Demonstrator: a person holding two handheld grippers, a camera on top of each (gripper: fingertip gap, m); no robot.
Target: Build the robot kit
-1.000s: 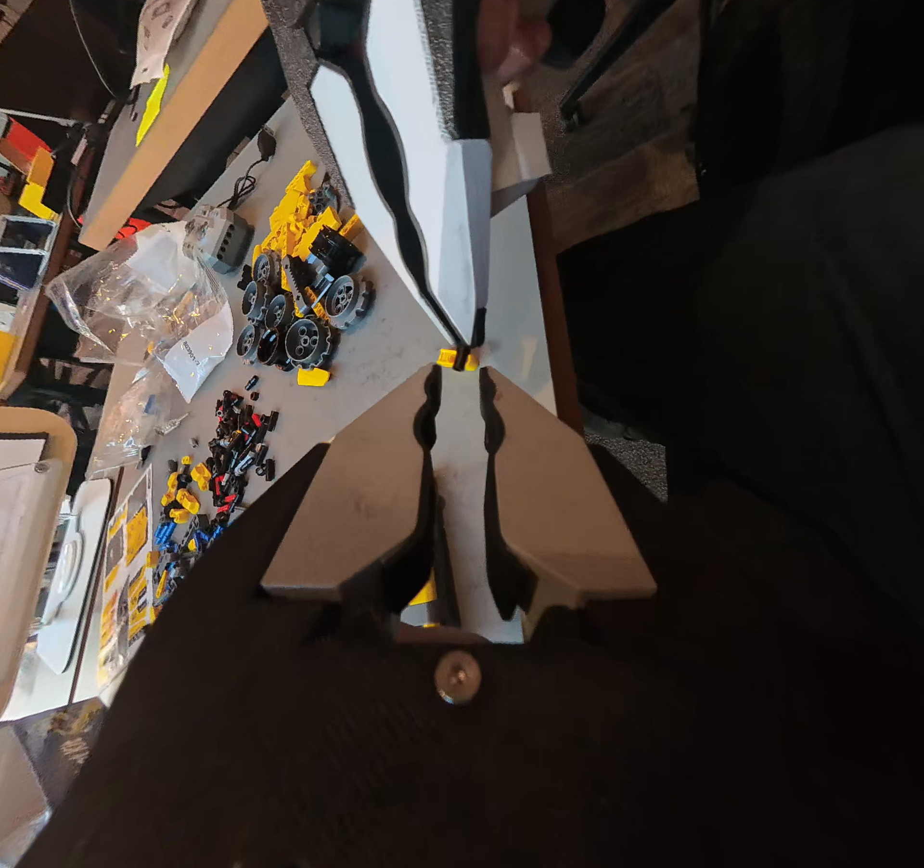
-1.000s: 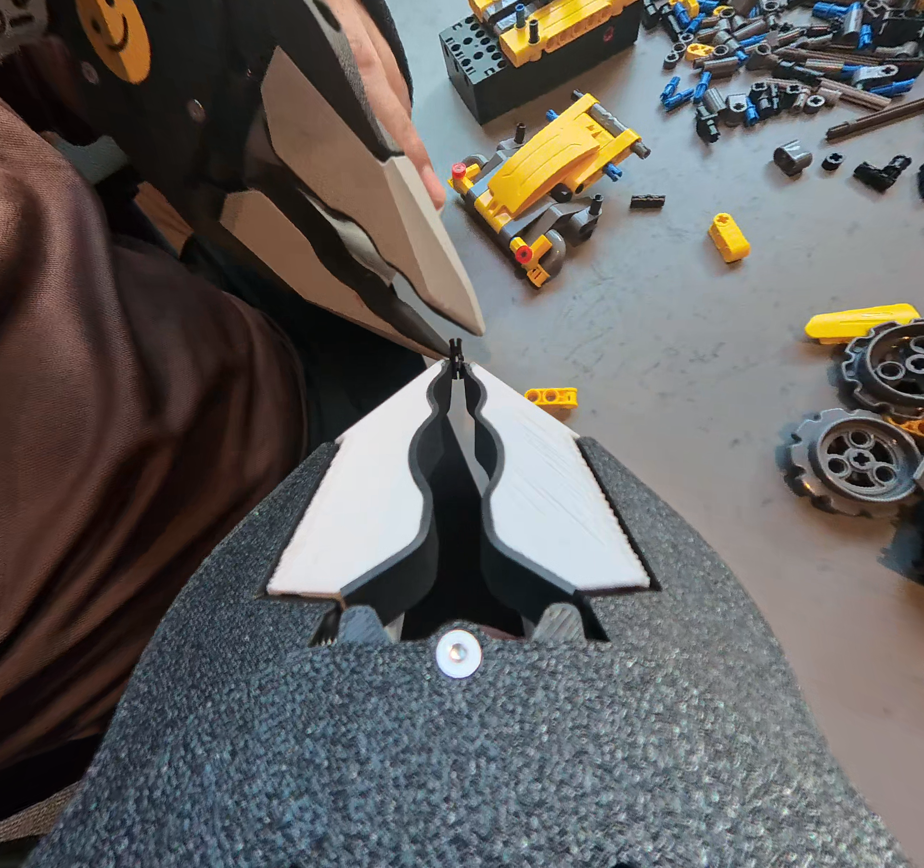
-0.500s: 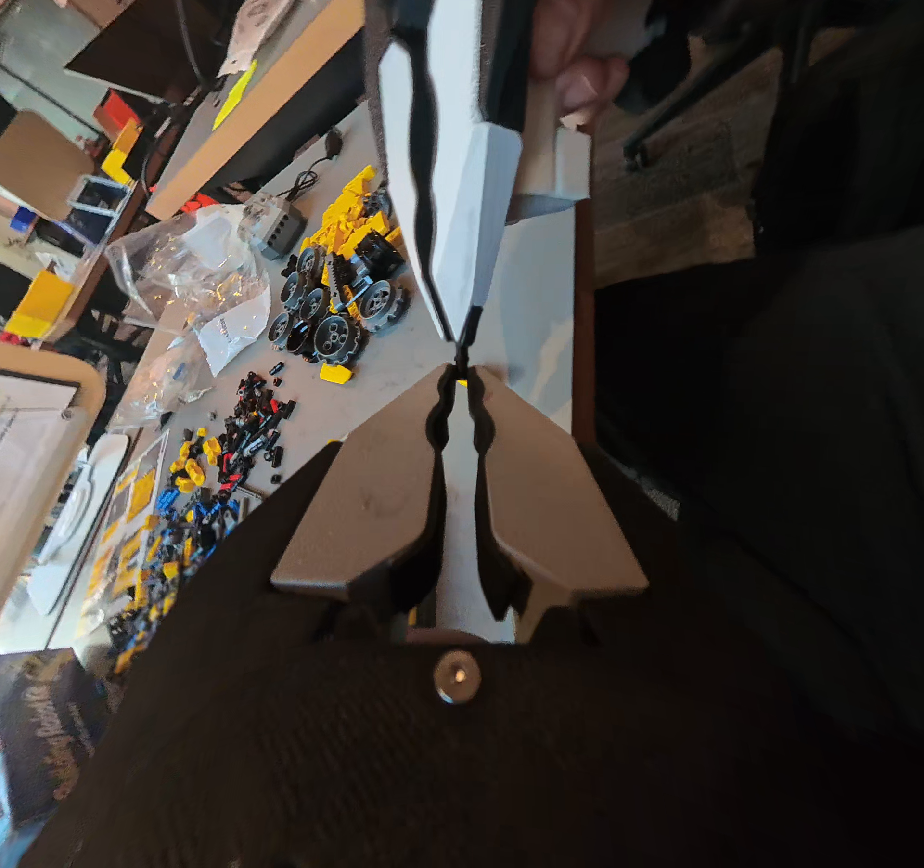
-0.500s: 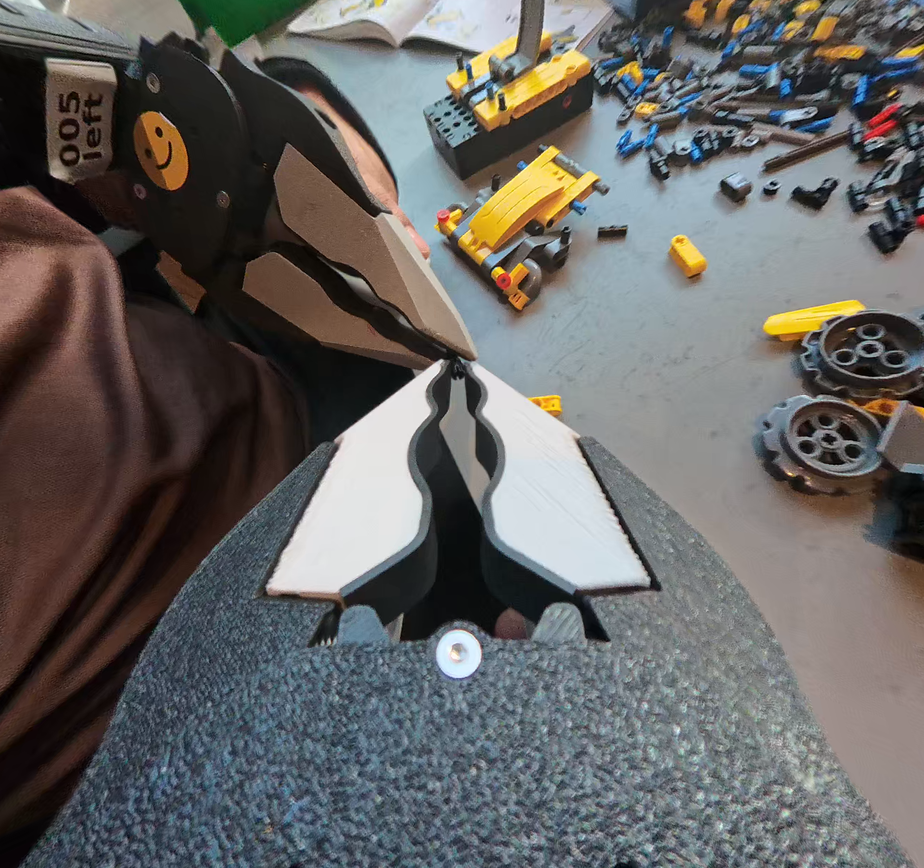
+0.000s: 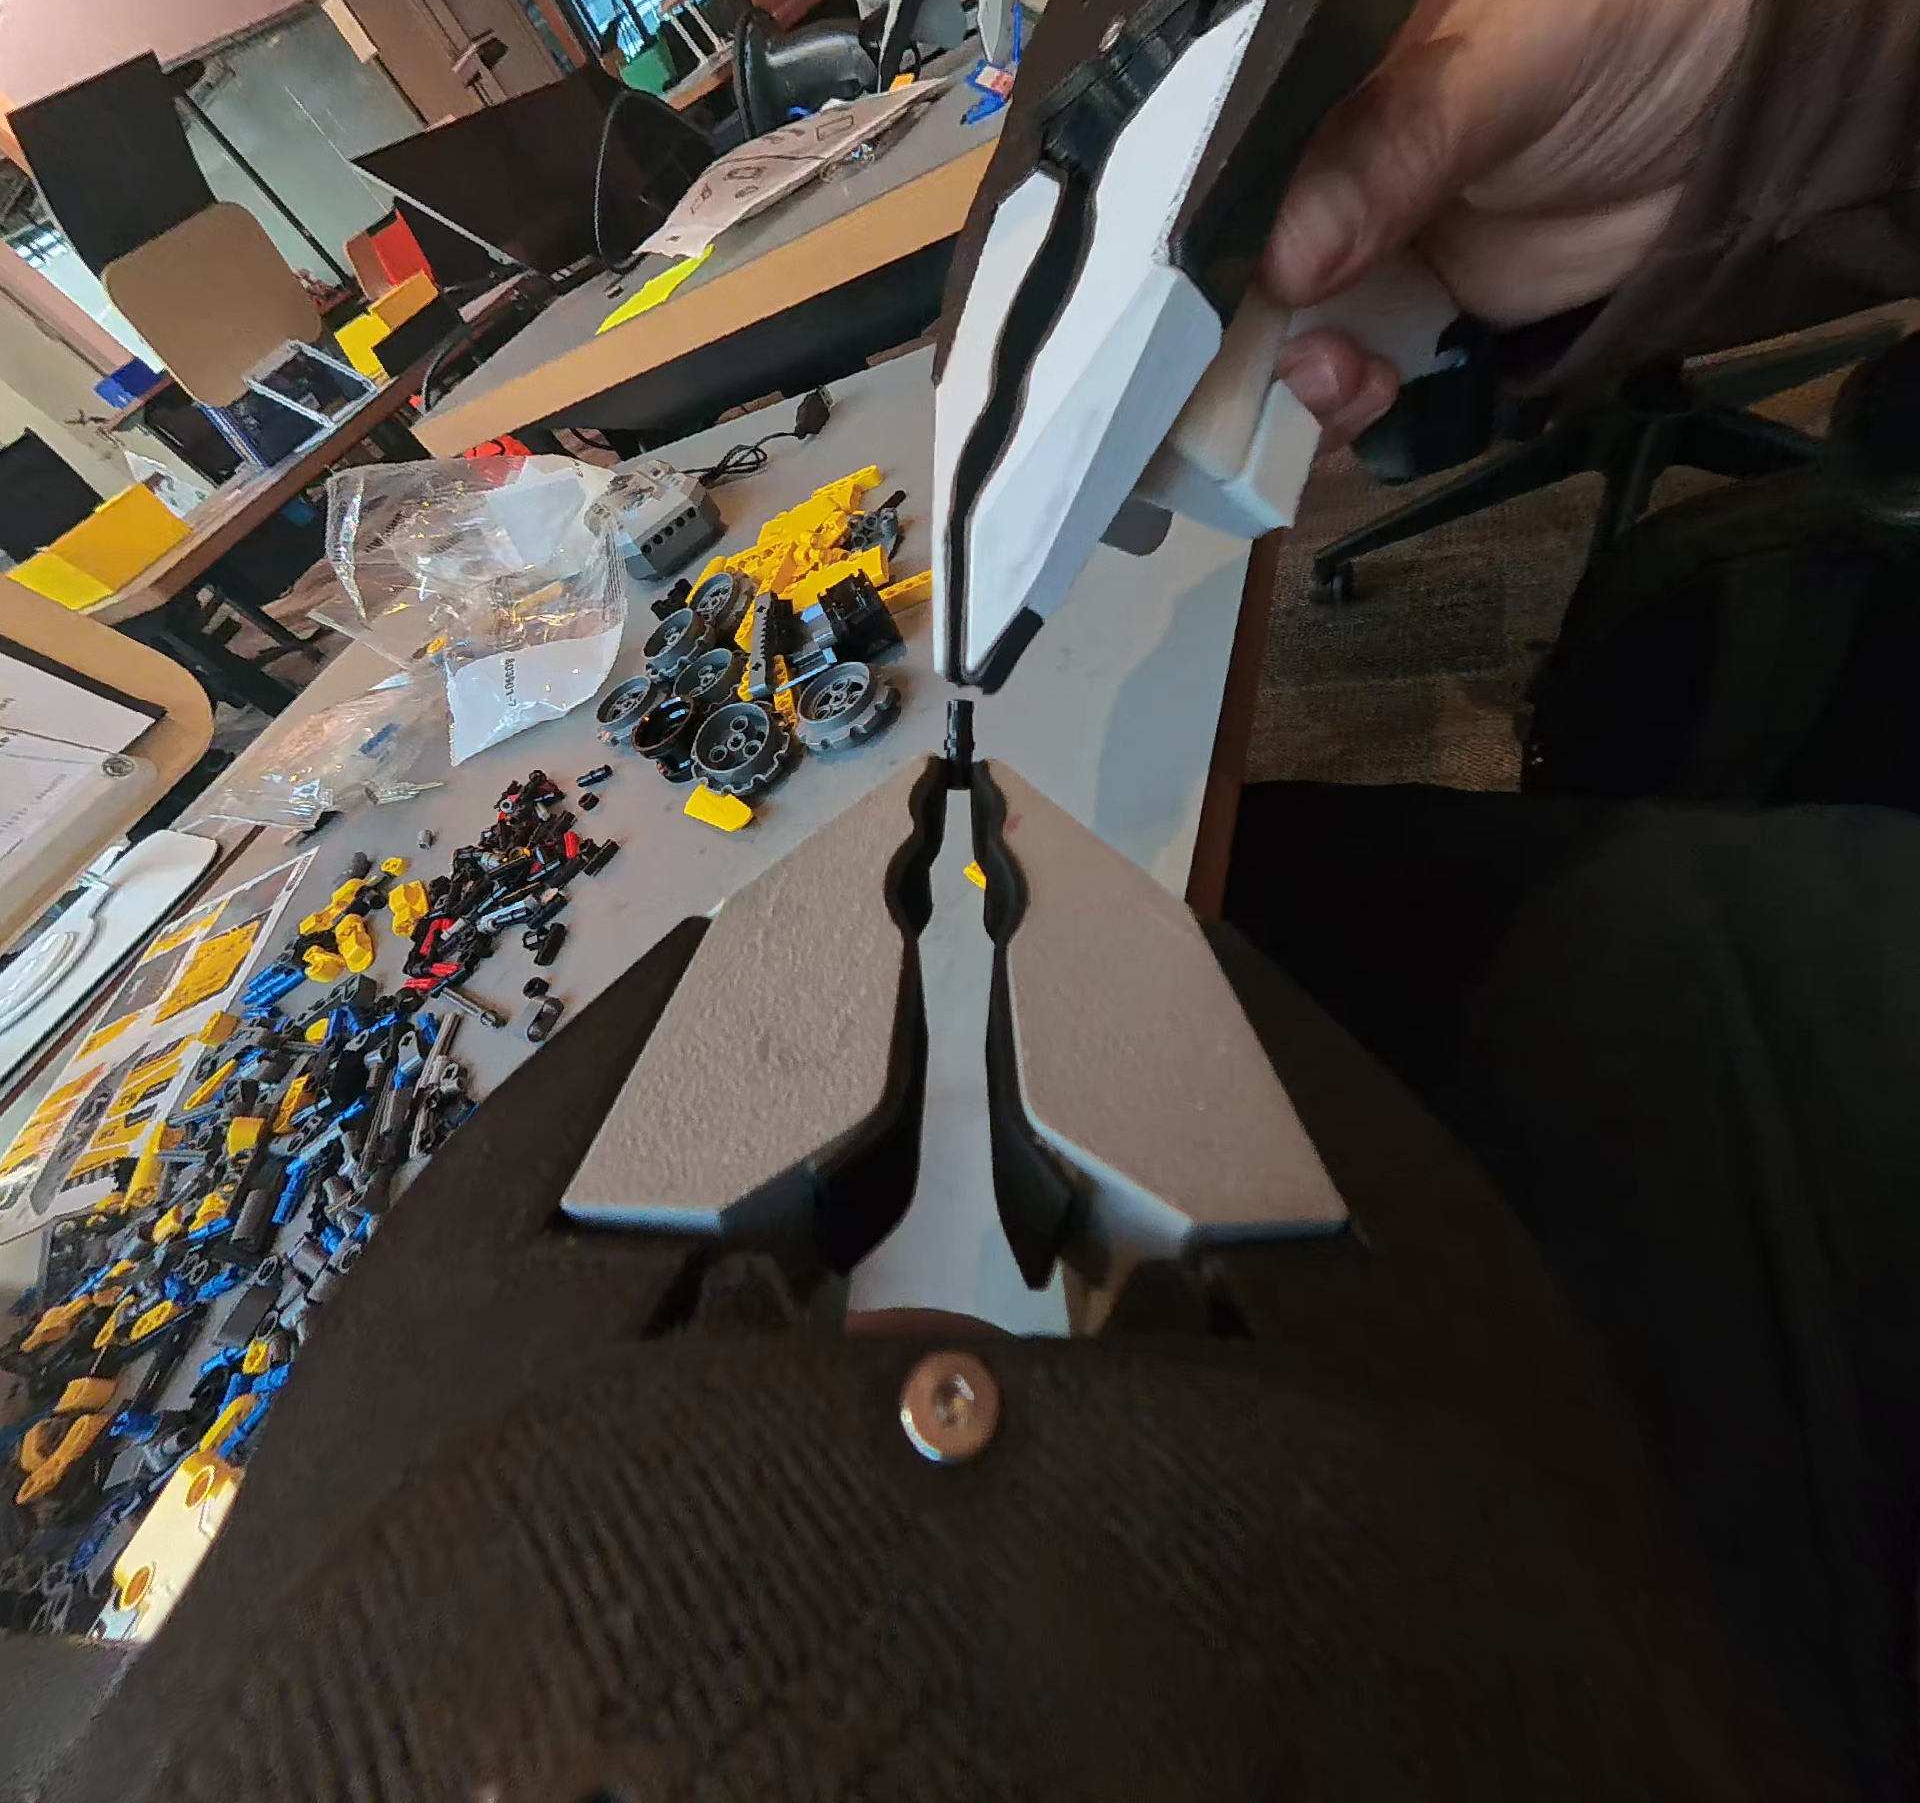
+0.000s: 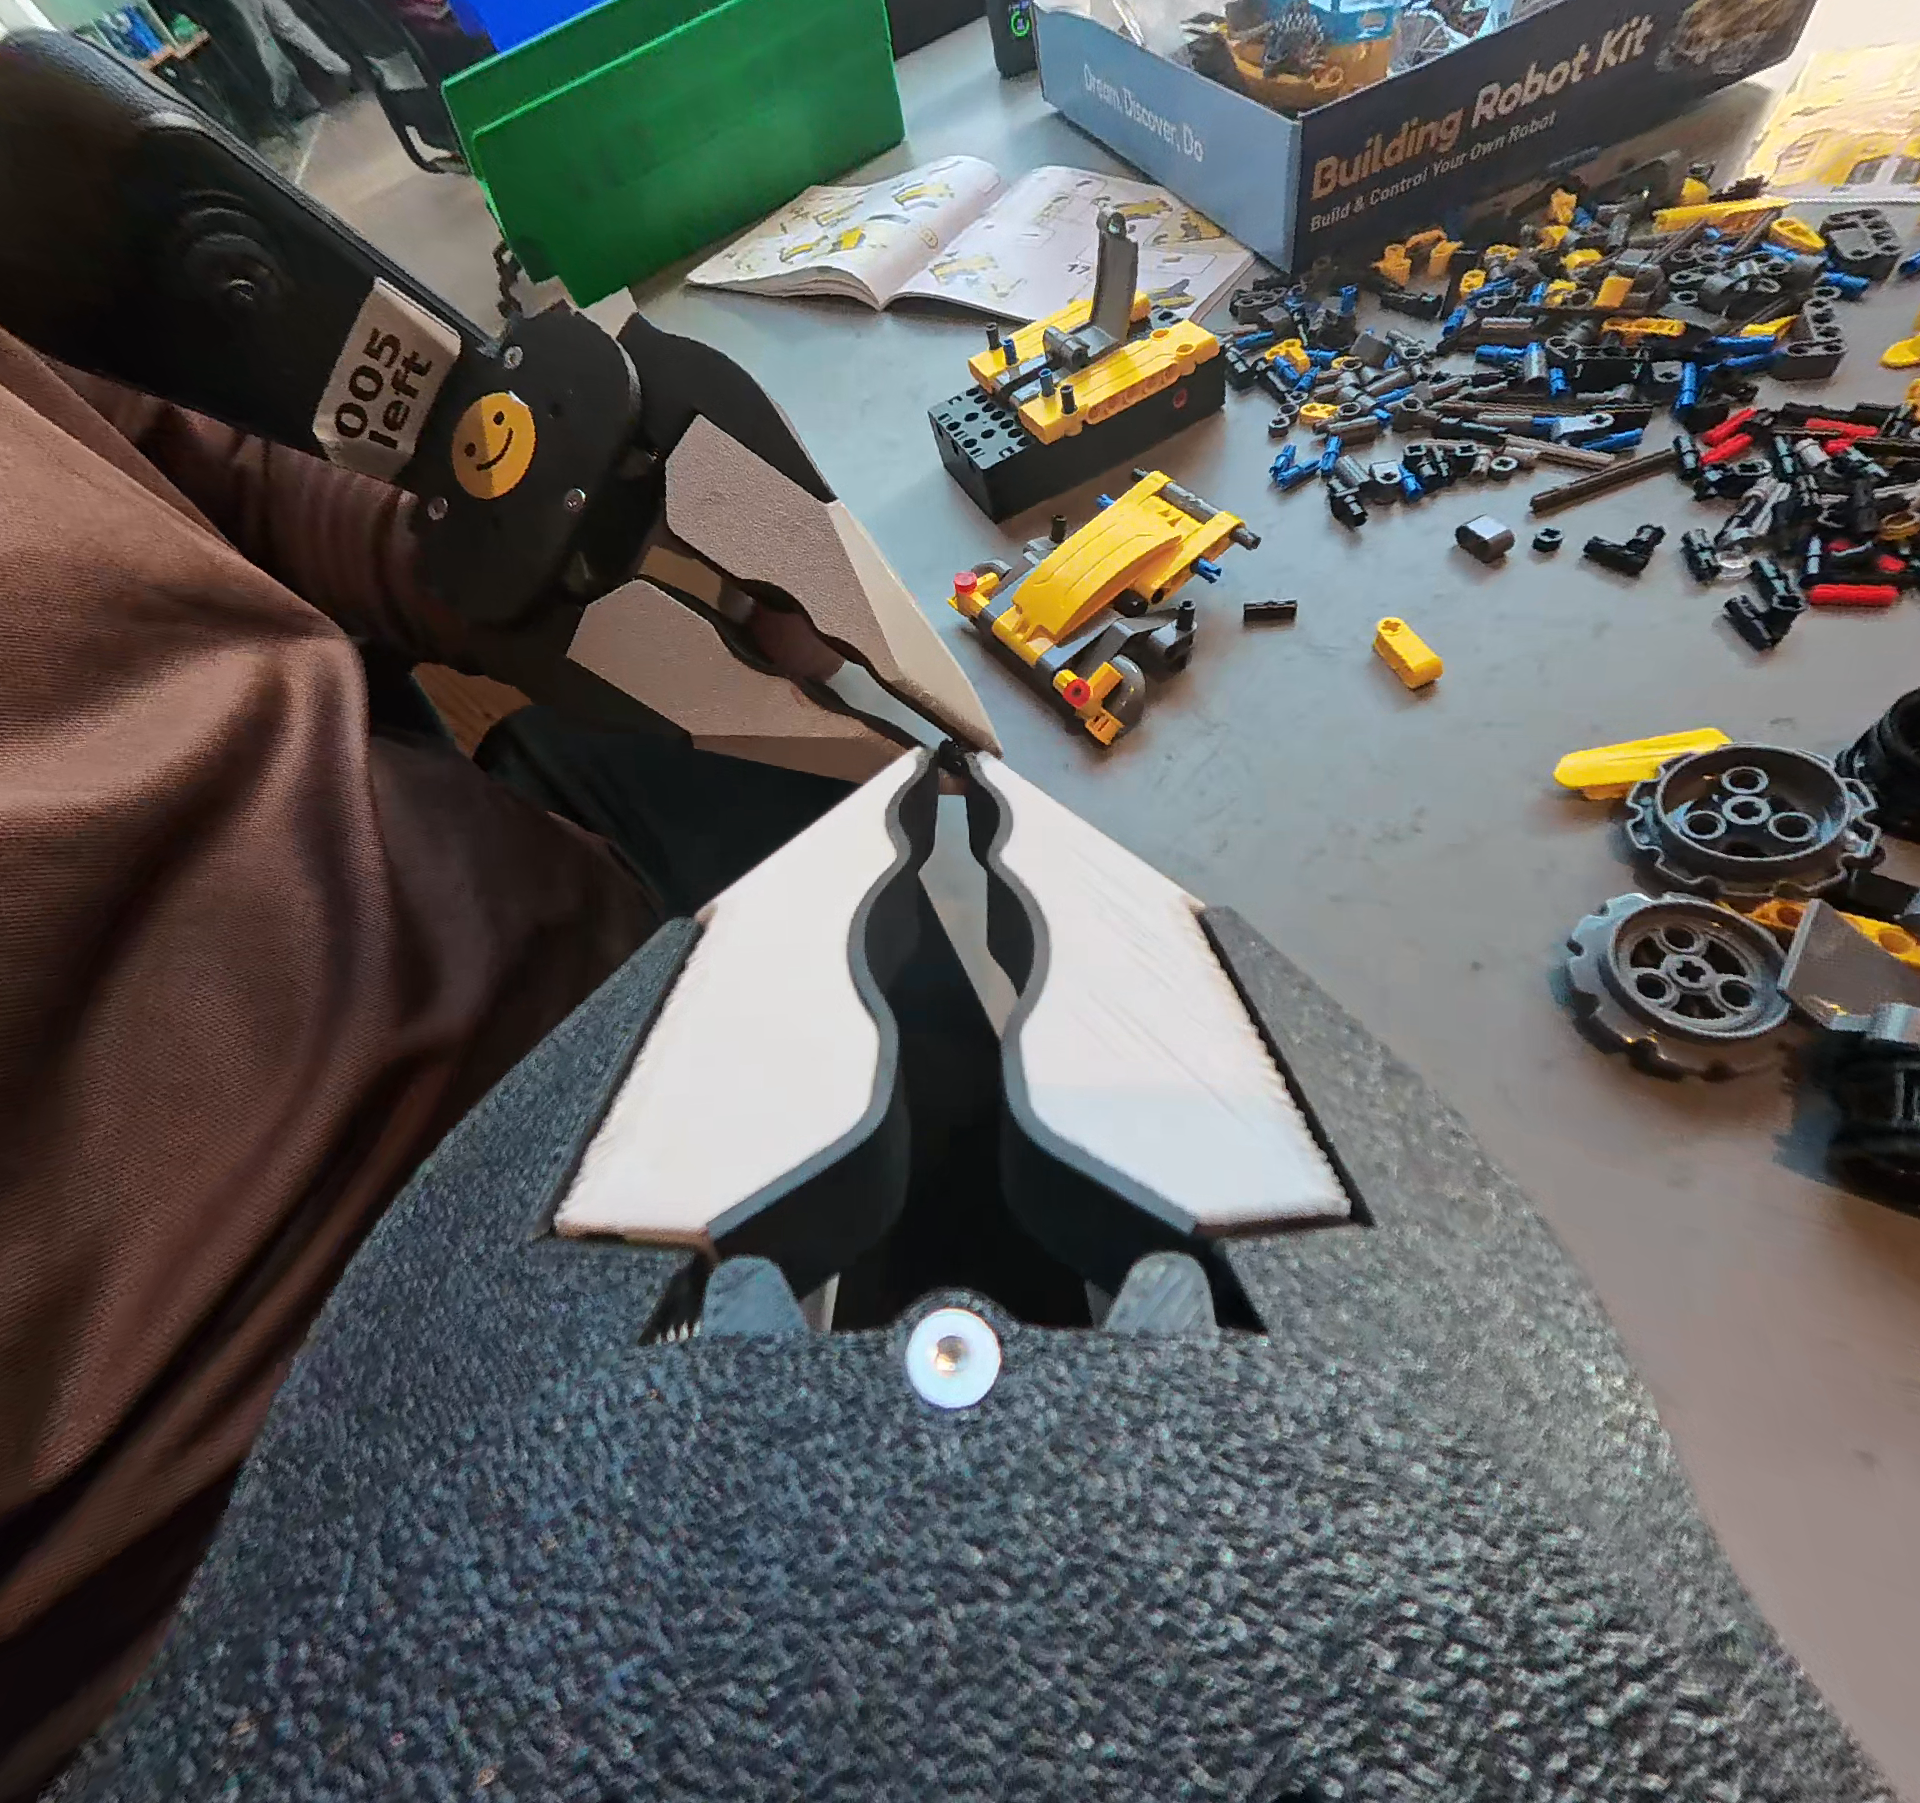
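Note:
My left gripper (image 5: pixel 958 766) is shut on a small black pin (image 5: pixel 958 727) that sticks out past its tips, held above the grey table (image 5: pixel 1122 714) near its edge. My right gripper (image 5: pixel 961 681) points down at the pin from above, tip to tip, with a sliver of space between them. In the right wrist view my right gripper (image 6: pixel 949 764) has its jaws a narrow gap apart and holds nothing. The left gripper (image 6: pixel 956 743) meets it there from the left. A small yellow piece (image 5: pixel 974 873) lies on the table under the left fingers.
Grey toothed wheels (image 6: pixel 1678 969) and a yellow-grey subassembly (image 6: pixel 1101 600) lie on the table. A black block with yellow beams (image 6: pixel 1081 392), a pile of small parts (image 6: pixel 1610 382), a kit box (image 6: pixel 1455 122), a green bin (image 6: pixel 675 122) and a booklet (image 6: pixel 966 236) stand farther back. A brown sleeve (image 6: pixel 208 818) is at left. My two grippers' fingertips are within a few centimetres of each other.
The black pin was in my right gripper's tips. My left gripper closed on it, and the right has let go and drawn slightly back. Both grippers tilted up off the table.

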